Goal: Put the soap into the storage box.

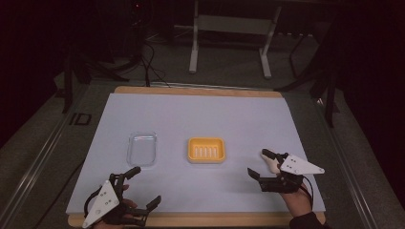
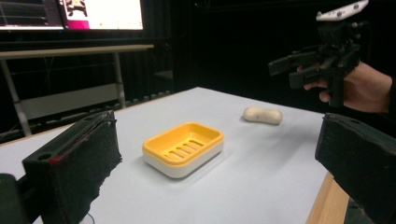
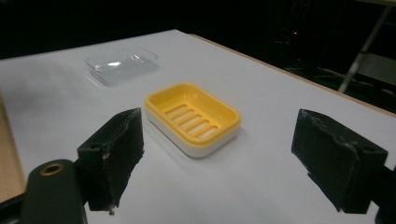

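Yellow soap dish [image 1: 206,150] sat mid-table on the white sheet [image 1: 191,114], upright, slotted insert visible, nothing inside. Clear plastic lid [image 1: 142,148] lay flat to its left, apart from it. Pale soap bar [image 2: 263,115] lay on the sheet right of the dish, well apart, just beside the right gripper's far jaw in the high view. Left gripper [image 1: 143,187] held at near-left edge of table, jaws spread wide, nothing between. Right gripper [image 1: 260,164] held at near-right, raised off the sheet in the left gripper view, jaws also spread wide and empty, aimed toward the dish. Open sheet between both grippers and the dish, nothing blocking either path. Wooden table edge [image 1: 191,219] showed along the near side. Behind table: grey floor, white metal stand legs [image 1: 193,52], trailing cables [image 1: 150,62]. Lit monitor [image 2: 100,14] up top in left gripper view. Surroundings dark, detail beyond that unreadable.
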### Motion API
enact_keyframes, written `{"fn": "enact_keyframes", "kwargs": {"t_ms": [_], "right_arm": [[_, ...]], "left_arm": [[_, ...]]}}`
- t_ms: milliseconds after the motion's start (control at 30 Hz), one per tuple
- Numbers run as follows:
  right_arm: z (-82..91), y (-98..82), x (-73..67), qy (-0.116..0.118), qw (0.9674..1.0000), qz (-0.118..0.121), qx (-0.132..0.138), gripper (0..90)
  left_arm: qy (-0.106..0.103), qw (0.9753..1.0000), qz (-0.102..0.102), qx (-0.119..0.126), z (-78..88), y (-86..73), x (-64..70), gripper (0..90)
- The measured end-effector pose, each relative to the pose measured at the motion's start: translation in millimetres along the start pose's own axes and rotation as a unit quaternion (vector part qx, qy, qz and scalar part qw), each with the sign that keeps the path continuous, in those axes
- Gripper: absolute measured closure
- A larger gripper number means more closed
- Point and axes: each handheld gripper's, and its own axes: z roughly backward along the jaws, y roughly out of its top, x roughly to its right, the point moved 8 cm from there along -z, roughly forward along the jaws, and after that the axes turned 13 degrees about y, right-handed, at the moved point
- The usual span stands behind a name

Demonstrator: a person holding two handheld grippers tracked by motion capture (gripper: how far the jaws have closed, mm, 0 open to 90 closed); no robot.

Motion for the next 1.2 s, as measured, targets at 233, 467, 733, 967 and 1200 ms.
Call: {"fn": "enact_keyframes", "kwargs": {"t_ms": [233,467,733,967,1200], "right_arm": [[-0.1,0.5,-1.7,0.006,1.0,-0.005,-0.004,14.0],[-3.6,-3.0,-1.9,0.021,0.9994,-0.021,-0.018,13.3],[-16.0,-16.3,-3.7,0.057,0.9935,-0.052,-0.084,11.1],[-29.4,-33.7,-17.1,0.099,0.9758,-0.044,-0.19,11.0],[-33.8,-36.5,-24.8,0.11,0.9674,-0.034,-0.225,13.0]], "left_arm": [[-0.004,1.0,0.001,-0.006,0.3,-0.6,1.1,0.0],[-0.007,0.9999,-0.002,-0.01,-0.6,-1.4,2.3,0.0],[-0.004,0.9999,0.0,-0.013,-0.5,-2.6,1.2,0.0],[-0.007,0.9999,-0.001,-0.012,0.9,-2.4,2.7,0.0],[-0.01,0.9998,-0.004,-0.017,0.5,-3.4,3.8,0.0]]}}
